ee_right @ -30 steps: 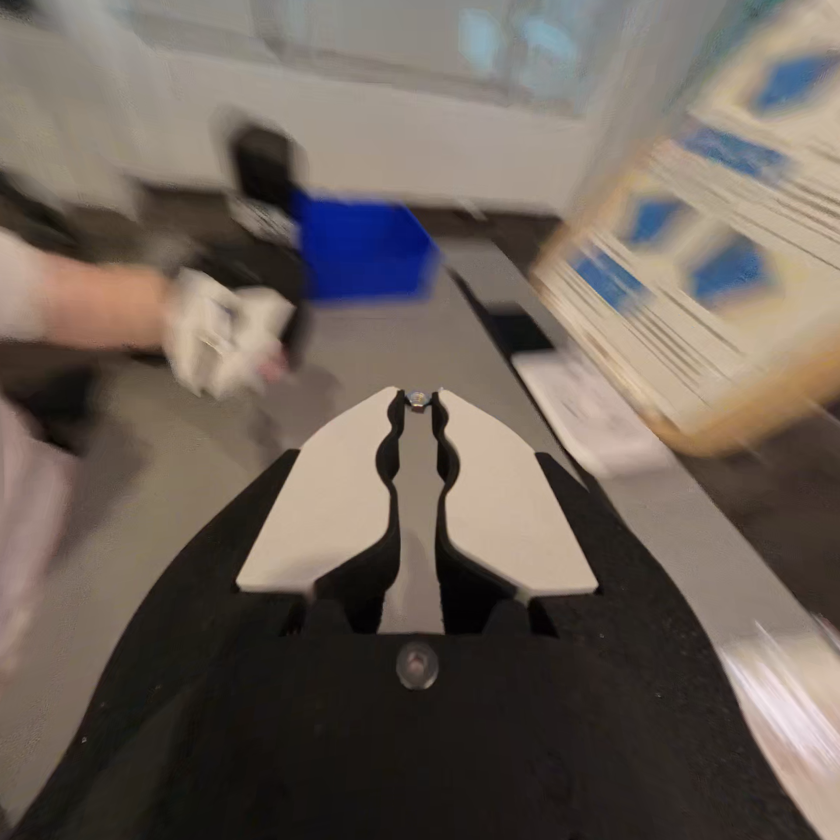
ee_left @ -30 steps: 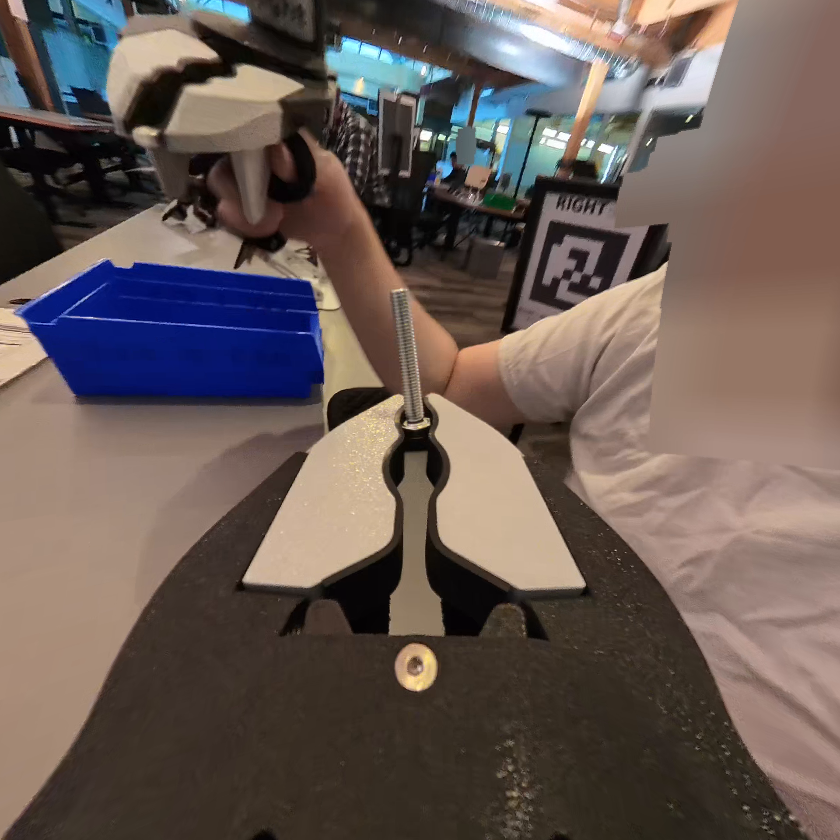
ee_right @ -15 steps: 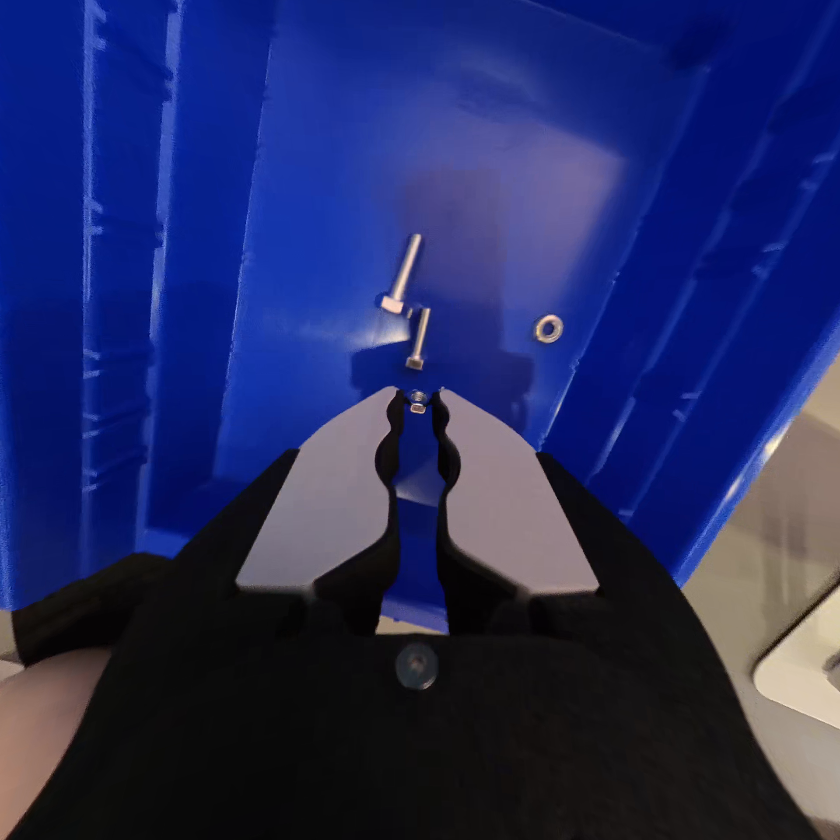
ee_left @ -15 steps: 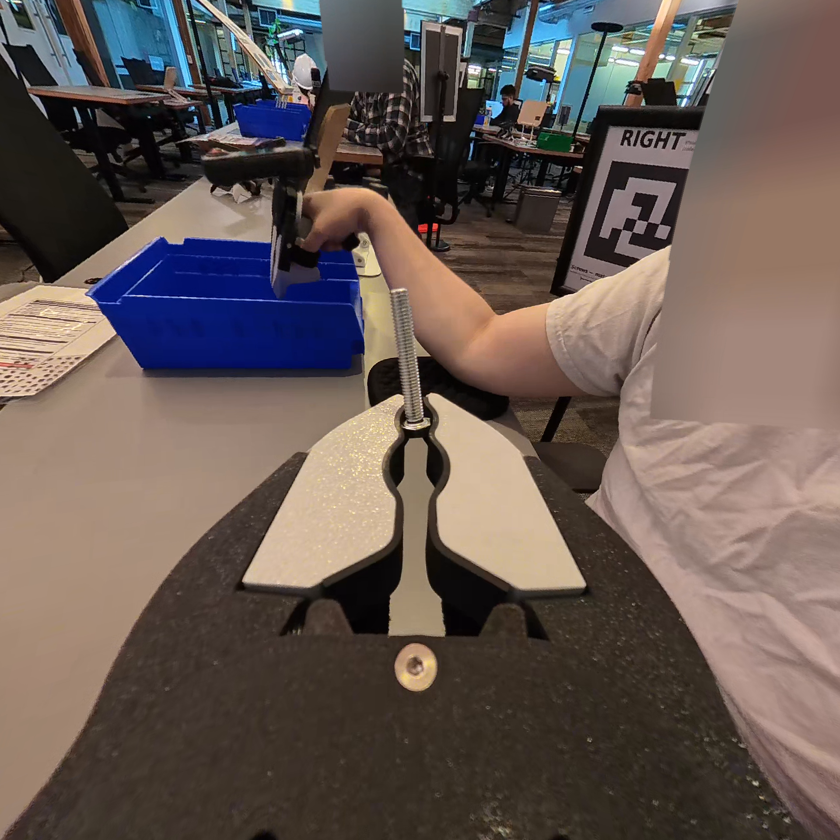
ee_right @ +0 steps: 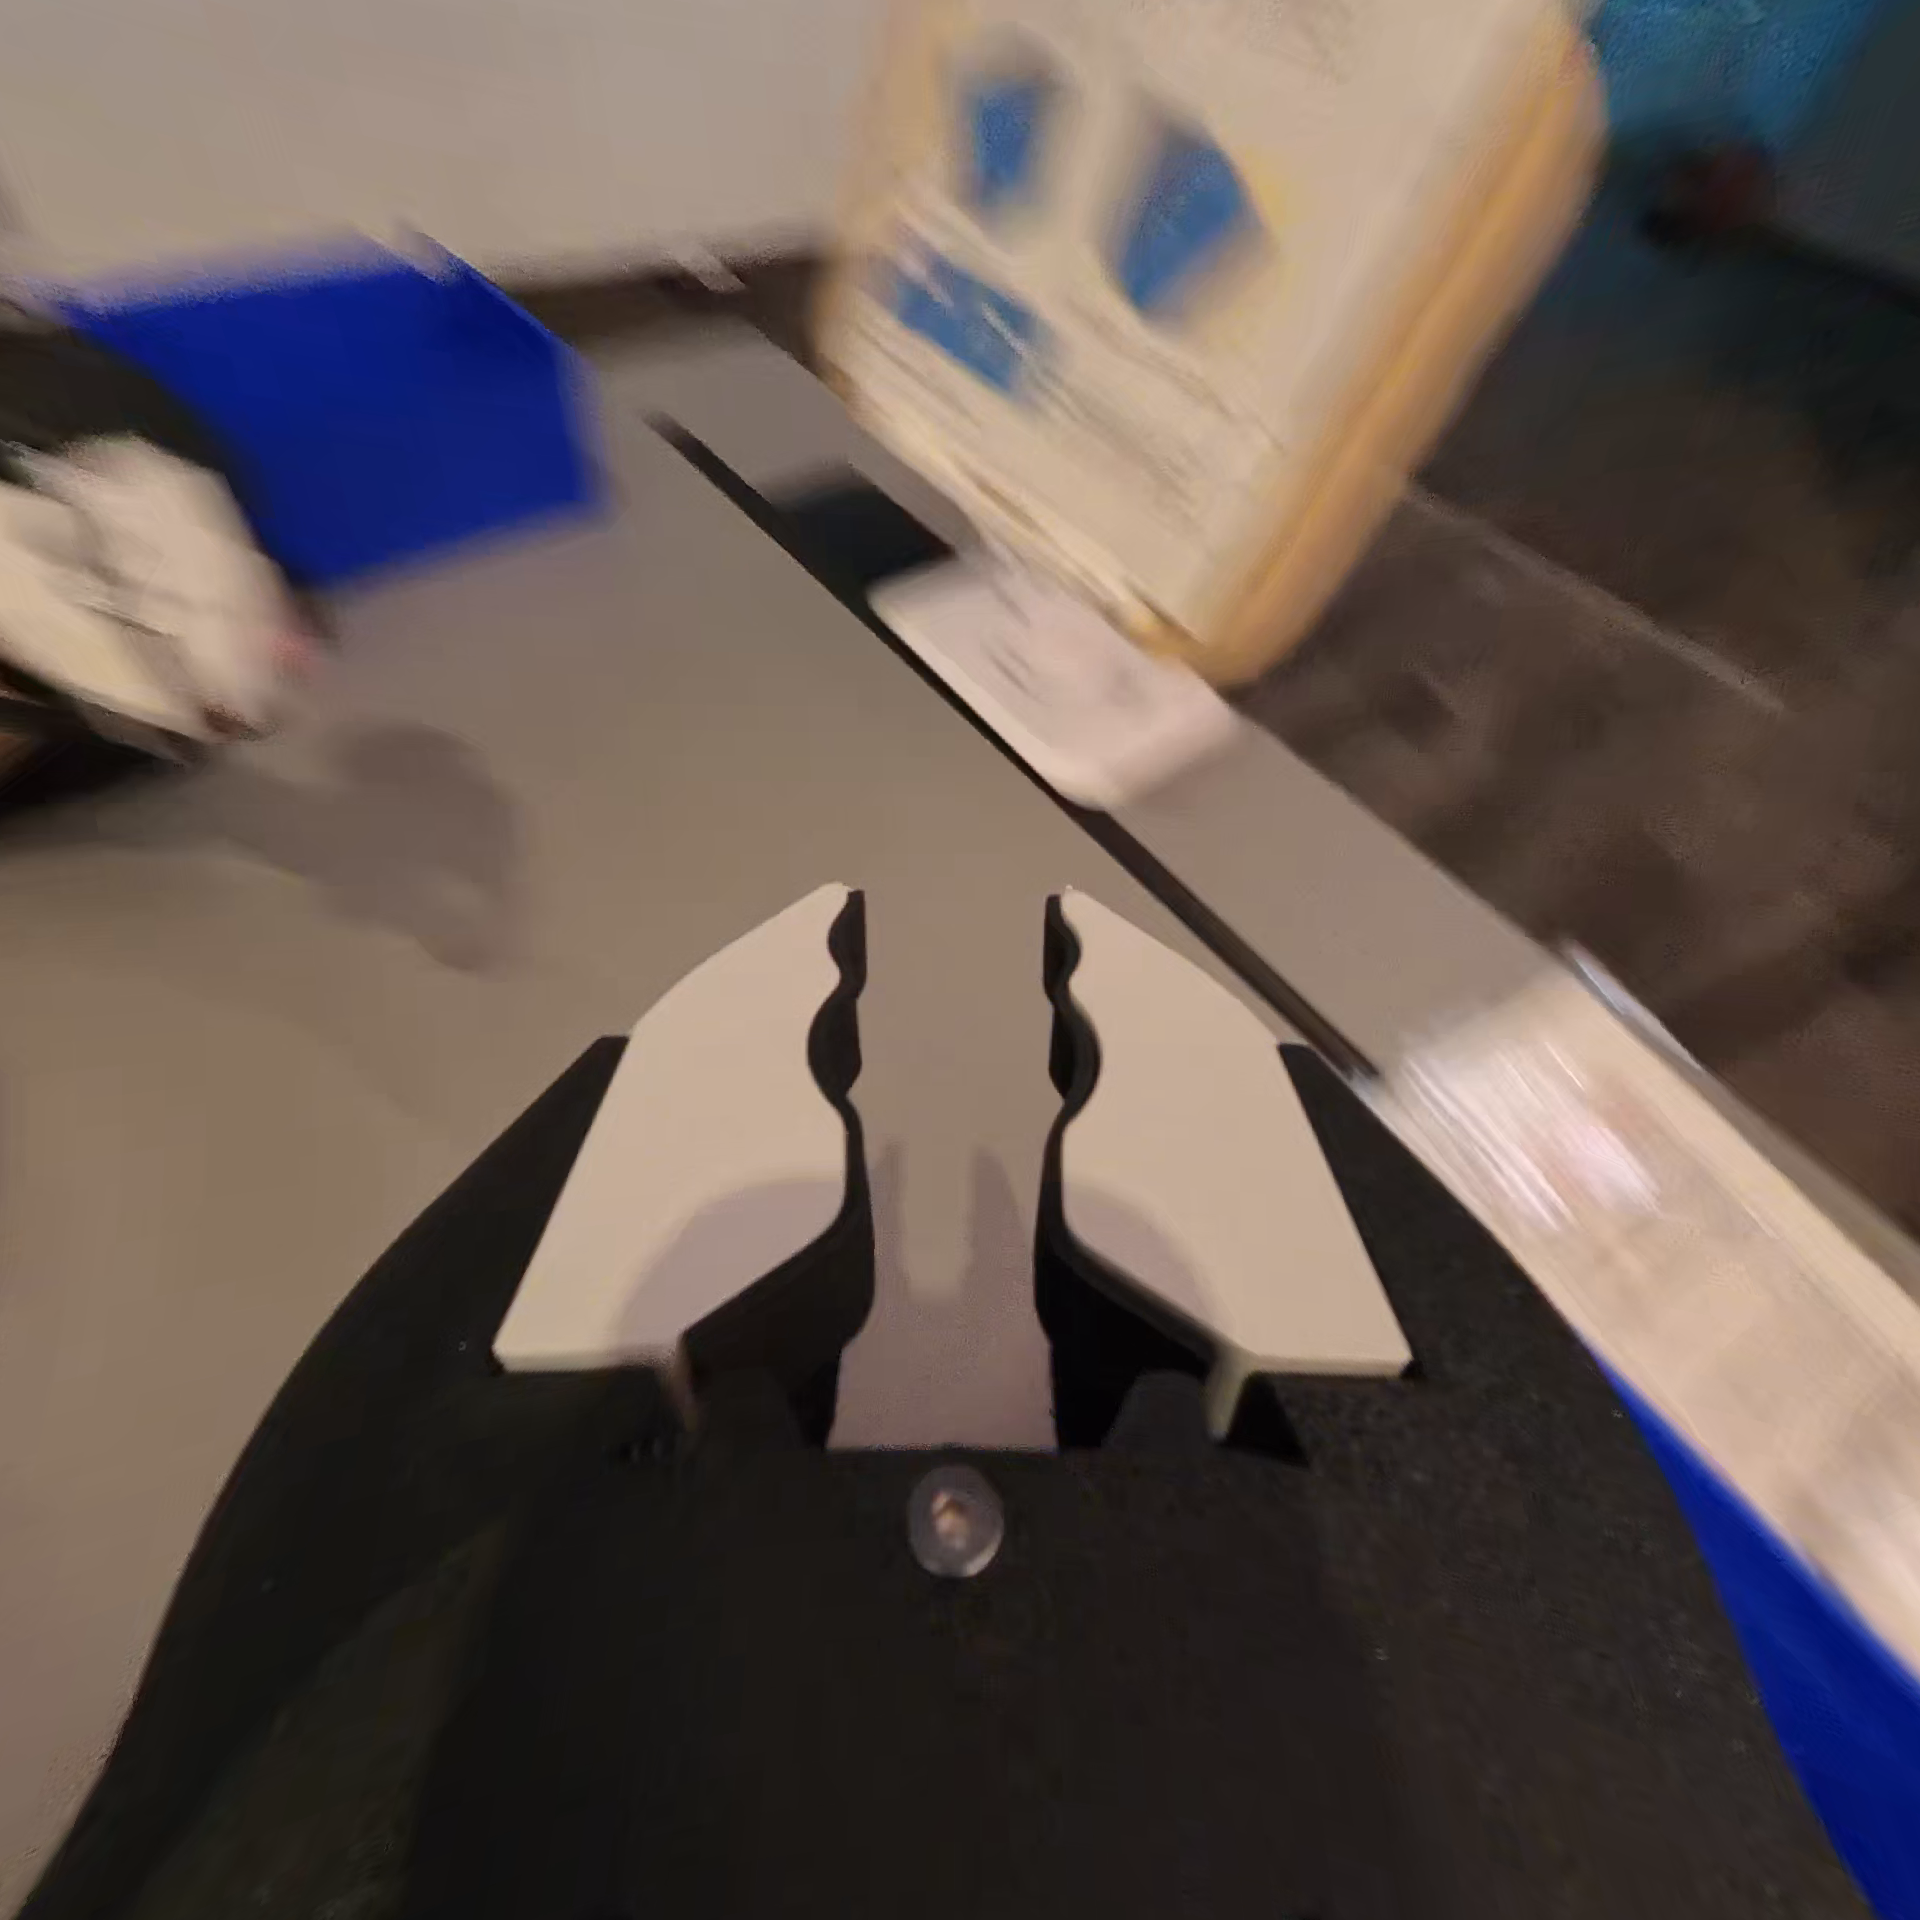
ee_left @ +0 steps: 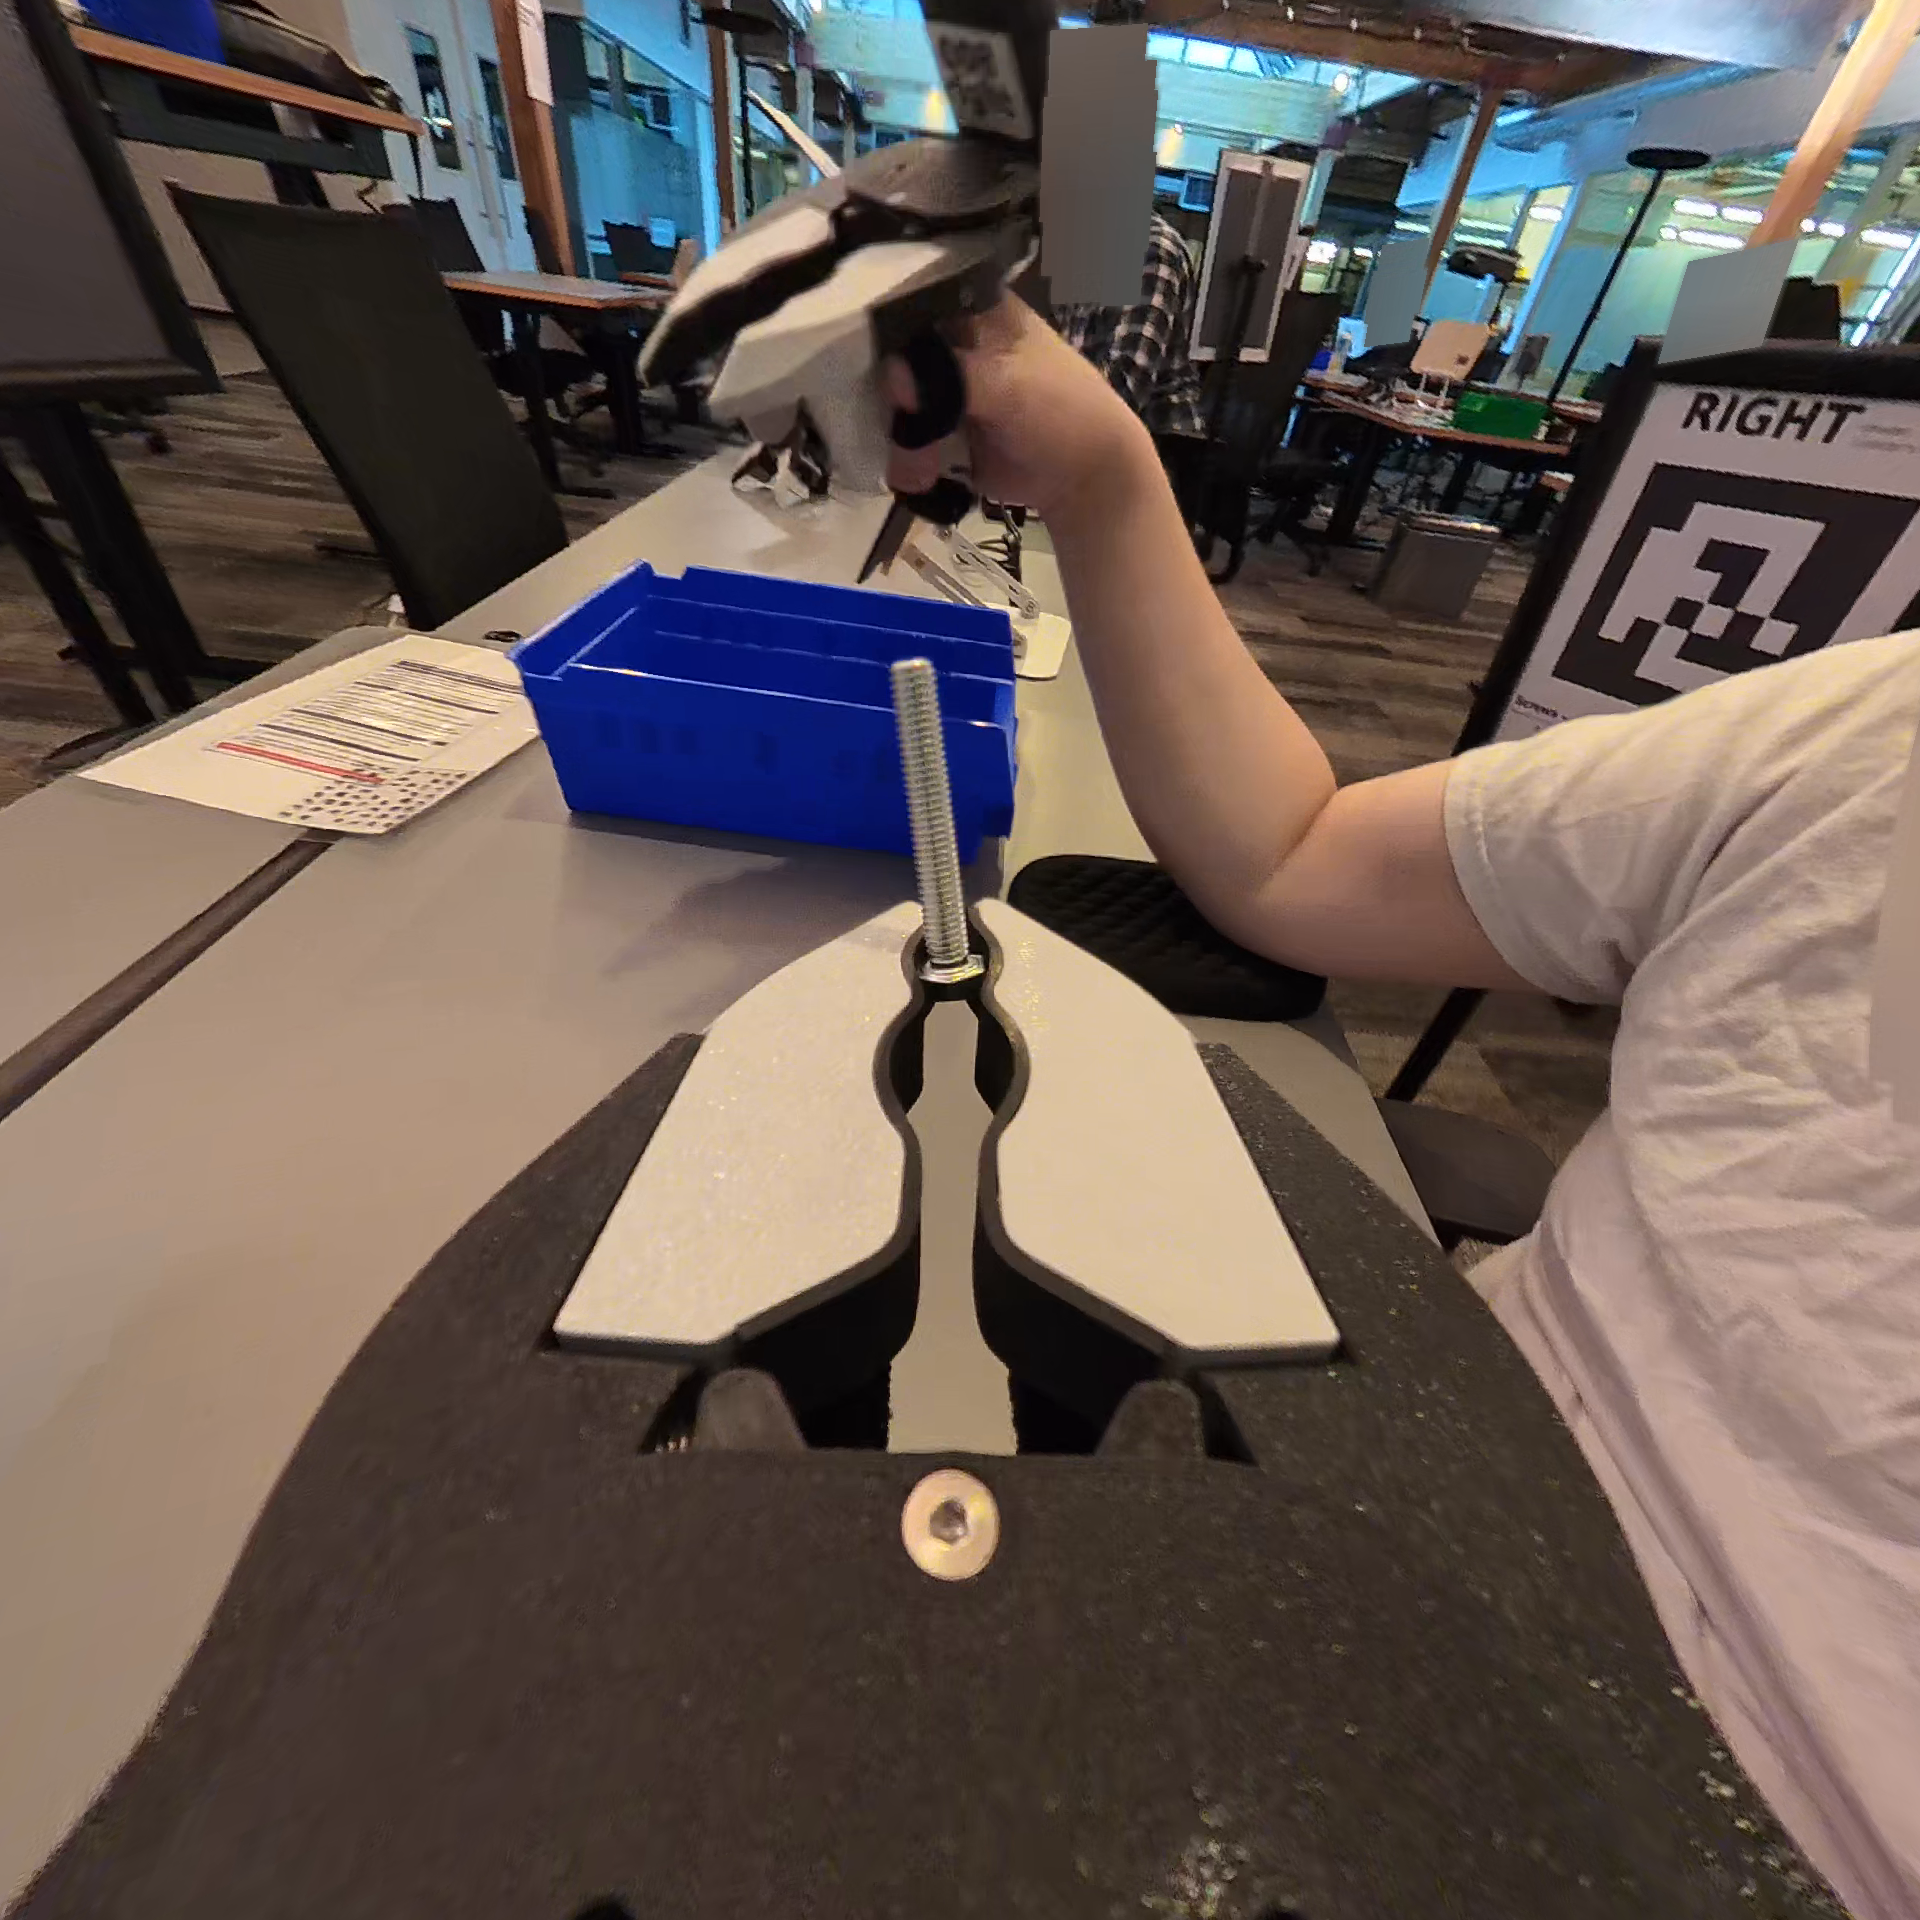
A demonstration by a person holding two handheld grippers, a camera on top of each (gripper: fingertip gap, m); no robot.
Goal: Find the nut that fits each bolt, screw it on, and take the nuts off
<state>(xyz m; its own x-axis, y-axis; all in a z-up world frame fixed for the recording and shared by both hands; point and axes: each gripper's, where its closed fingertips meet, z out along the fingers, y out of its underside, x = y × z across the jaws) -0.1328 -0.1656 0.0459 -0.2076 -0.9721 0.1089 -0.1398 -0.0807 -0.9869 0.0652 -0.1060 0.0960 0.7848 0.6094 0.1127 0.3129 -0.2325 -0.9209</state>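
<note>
My left gripper (ee_left: 948,925) is shut on the head of a long silver bolt (ee_left: 925,810), which stands upright from the fingertips above the grey table (ee_left: 416,1039). A blue bin (ee_left: 769,727) stands on the table behind the bolt. My right gripper (ee_left: 681,379) is up in the air above and behind the bin, held by a hand. In the blurred right wrist view the right gripper (ee_right: 951,904) is open, with nothing between its fingers. The left gripper (ee_right: 135,592) shows there as a white blur at the left, in front of a blue bin (ee_right: 416,416).
A printed sheet (ee_left: 343,727) lies left of the bin. A person's arm (ee_left: 1195,727) reaches over the table's right edge, above a black pad (ee_left: 1153,935). A black-and-white marker sign (ee_left: 1745,582) stands at the right. A black chair (ee_left: 384,416) stands beyond the table. Tip to tip, the grippers are about 20 cm apart.
Half a second ago my right gripper held a small nut low inside the blue bin. It has opened, the nut is gone from its fingers, and it has risen. The left gripper keeps the bolt.
</note>
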